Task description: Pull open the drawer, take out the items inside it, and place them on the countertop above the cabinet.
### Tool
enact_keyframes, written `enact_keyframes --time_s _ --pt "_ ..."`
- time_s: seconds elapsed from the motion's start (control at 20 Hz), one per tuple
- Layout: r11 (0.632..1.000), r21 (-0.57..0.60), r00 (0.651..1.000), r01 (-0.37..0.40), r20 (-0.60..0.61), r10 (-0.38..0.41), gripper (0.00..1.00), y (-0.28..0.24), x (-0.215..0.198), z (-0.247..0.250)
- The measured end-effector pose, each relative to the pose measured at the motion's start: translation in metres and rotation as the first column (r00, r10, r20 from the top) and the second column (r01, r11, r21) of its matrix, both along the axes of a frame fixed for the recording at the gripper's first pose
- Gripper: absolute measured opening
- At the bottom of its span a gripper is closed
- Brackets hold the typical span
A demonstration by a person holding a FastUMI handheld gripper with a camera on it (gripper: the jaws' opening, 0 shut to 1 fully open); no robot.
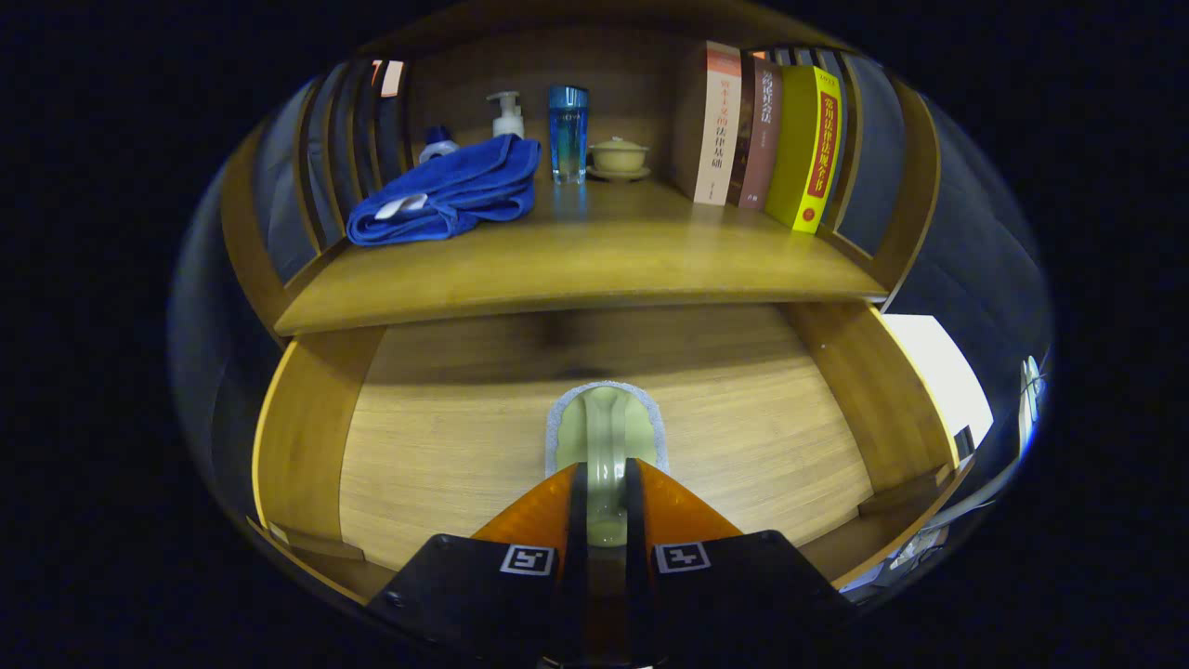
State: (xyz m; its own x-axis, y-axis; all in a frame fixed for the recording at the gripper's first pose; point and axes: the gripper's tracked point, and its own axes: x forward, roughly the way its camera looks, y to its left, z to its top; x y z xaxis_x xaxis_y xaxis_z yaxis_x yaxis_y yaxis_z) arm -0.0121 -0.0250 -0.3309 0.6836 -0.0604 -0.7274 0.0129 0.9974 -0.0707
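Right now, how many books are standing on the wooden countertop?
3: a cream-spined book, a brown book beside it, and a yellow book at the row's end. More may hide behind them.

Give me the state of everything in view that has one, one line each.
Drawer: pulled open.
Brush: lying on the drawer floor, its handle between the fingers.
Gripper: fingers shut on the brush handle.
Blue towel: folded loosely, on the countertop.
Pump bottle: upright behind the towel.
Blue glass: upright.
Lidded cup: lid on, on its saucer.
Books: standing, leaning slightly.
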Motion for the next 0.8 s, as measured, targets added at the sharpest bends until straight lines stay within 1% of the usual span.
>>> enact_keyframes --time_s 0.4,0.6,0.8 --pt "0.998 0.039 0.997 -0.051 0.064 0.049 0.26 0.014 -0.011 0.066" --pt "0.997 0.023 0.992 -0.075 0.103 0.072 0.26 0.015 -0.005 0.103" --pt "0.997 0.011 0.989 -0.074 0.130 0.072 0.26 0.010 0.008 0.131"
